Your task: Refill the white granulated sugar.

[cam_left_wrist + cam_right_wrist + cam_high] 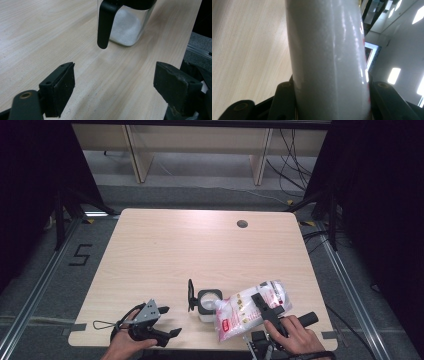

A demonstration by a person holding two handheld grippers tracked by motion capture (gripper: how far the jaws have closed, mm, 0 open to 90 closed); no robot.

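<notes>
Plastic bag sits clamped between right gripper jaws; left gripper jaws apart.

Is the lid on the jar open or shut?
Open. The jar's black lid stands flipped up at its left, and white grains show inside.

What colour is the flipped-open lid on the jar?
Black. The lid of the clear jar shows best in the left gripper view.

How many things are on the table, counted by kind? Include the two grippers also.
Glass jar with white powder, lid flipped open: 1
Plastic bag of white powder, clamped in the right gripper: 1
Grippers, with the open left gripper: 2
Total: 4
</notes>
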